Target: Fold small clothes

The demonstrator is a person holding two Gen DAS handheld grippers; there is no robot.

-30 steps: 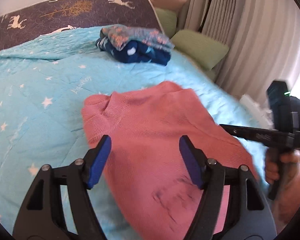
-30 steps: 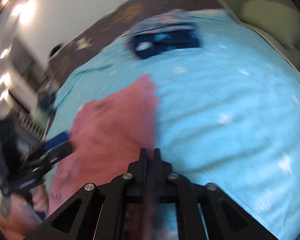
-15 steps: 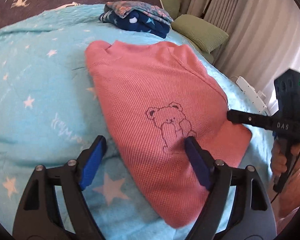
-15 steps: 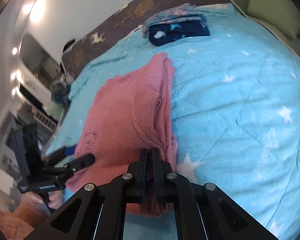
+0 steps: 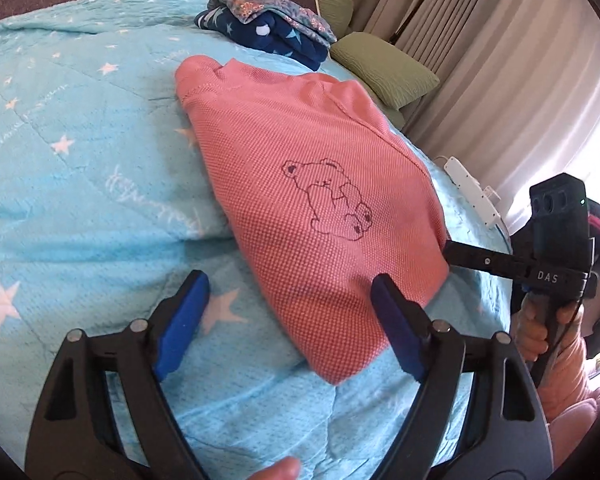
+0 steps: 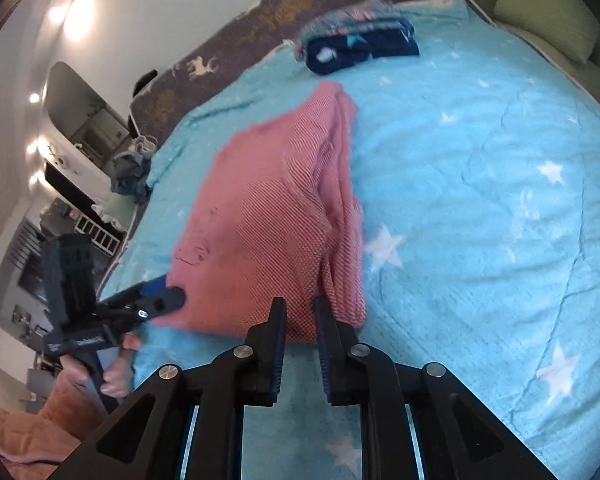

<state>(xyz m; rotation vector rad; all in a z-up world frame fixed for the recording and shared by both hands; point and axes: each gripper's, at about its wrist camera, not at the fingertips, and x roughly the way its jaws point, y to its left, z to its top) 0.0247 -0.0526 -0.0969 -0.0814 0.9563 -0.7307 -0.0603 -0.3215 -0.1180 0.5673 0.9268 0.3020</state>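
You are viewing the pink top closely from opposite sides, each wrist camera facing the other

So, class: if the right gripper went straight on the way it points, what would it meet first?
The right gripper, slightly open, would most likely meet the near edge of the pink top on the blue quilt.

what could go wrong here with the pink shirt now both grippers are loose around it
1. The right gripper is open at the pink shirt's stacked edge; backing out carelessly may snag a layer and undo the fold.
2. The left gripper straddles the near corner; lowering could drag it.
3. The soft blue quilt may wrinkle the fold.
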